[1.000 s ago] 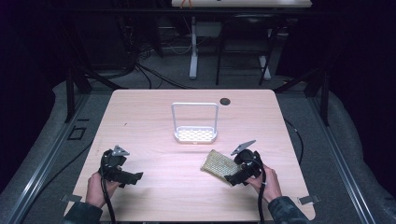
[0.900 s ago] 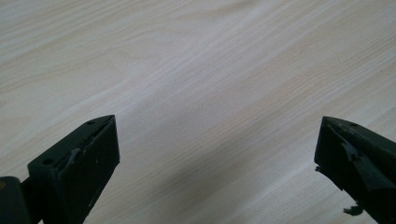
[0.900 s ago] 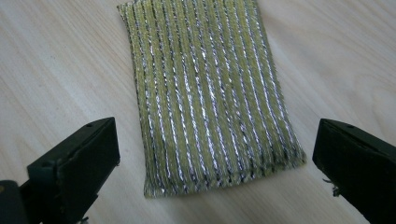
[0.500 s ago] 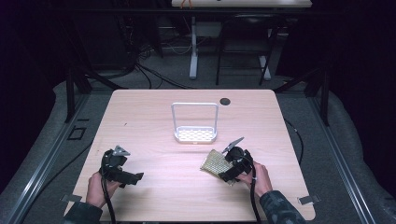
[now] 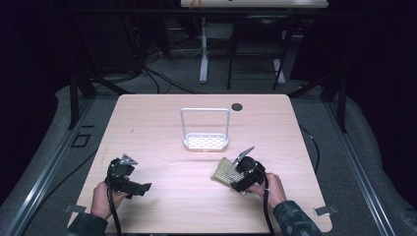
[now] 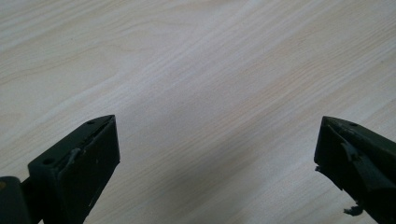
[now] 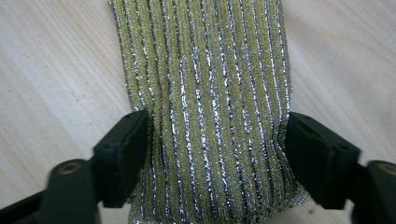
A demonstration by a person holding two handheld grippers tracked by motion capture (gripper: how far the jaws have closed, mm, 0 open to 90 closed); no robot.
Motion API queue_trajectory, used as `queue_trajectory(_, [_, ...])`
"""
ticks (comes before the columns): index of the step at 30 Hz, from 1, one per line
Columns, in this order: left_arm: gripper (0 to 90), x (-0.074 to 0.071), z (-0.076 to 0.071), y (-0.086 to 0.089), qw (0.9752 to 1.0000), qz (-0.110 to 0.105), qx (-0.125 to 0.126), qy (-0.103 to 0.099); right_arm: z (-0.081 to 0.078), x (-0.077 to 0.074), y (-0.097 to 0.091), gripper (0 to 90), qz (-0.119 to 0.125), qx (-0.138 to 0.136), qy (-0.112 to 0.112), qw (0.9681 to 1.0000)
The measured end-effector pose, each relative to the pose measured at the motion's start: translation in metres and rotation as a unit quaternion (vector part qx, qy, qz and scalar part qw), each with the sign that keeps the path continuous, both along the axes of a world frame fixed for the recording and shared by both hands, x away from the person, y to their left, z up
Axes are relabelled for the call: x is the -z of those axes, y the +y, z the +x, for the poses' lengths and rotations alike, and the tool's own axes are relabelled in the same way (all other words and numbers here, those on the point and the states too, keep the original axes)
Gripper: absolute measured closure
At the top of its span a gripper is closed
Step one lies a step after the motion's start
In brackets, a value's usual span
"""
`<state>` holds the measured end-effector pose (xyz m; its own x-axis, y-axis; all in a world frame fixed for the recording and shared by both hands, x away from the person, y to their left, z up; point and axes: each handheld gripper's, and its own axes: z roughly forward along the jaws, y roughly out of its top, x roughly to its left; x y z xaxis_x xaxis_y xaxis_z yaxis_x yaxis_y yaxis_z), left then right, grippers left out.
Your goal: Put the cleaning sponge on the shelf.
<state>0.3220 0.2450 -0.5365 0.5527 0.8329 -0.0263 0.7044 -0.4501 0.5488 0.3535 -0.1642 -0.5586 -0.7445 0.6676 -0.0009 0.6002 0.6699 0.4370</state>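
A yellow-green scrubbing sponge with silver threads sits at the table's front right, its far end on the wood. My right gripper is shut on it: in the right gripper view both black jaws press the sides of the sponge, and the right gripper holds its near end. My left gripper rests at the front left, held by a hand. In the left gripper view the left gripper is open wide over bare wood with nothing between its jaws.
A white wire rack with a tall hoop handle and a perforated base stands at mid-table, just beyond the sponge. A dark round cable hole lies near the far edge of the light wooden table. Dark floor and cables surround it.
The right gripper has moved left and slightly forward toward the rack, taking the sponge with it. The left gripper has stayed put.
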Motion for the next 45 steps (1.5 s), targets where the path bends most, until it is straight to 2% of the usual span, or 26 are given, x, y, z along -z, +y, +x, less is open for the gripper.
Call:
queue_trajectory(6, [0.2, 0.001, 0.001, 0.0, 1.0, 0.004, 0.005, 0.004, -0.003, -0.002, -0.001, 43.0, 0.007, 0.0, -0.007, 1.0])
queue_trajectory(12, [0.2, 0.0, 0.001, -0.001, 1.0, 0.005, 0.005, 0.003, -0.005, -0.004, -0.002, 50.9, 0.011, 0.005, -0.019, 0.9998])
queue_trajectory(16, [0.3, 0.0, 0.001, 0.001, 1.0, 0.004, 0.0, 0.001, -0.007, -0.009, -0.003, 51.5, 0.013, 0.007, -0.029, 0.9995])
queue_trajectory(20, [0.2, 0.0, 0.002, 0.001, 1.0, 0.003, 0.001, 0.001, -0.009, -0.017, -0.007, 51.6, 0.026, 0.015, -0.037, 0.9988])
queue_trajectory(33, [0.3, 0.0, 0.002, 0.0, 1.0, 0.006, 0.001, -0.003, -0.016, -0.03, -0.015, 51.6, 0.039, 0.029, -0.045, 0.9978])
queue_trajectory(39, [0.3, -0.001, 0.001, 0.001, 1.0, 0.004, -0.002, -0.006, -0.018, -0.037, -0.013, 51.8, 0.046, 0.03, -0.054, 0.997])
queue_trajectory(45, [0.3, 0.0, 0.002, 0.001, 1.0, 0.006, -0.003, -0.006, -0.02, -0.039, -0.008, 51.8, 0.047, 0.025, -0.054, 0.9972])
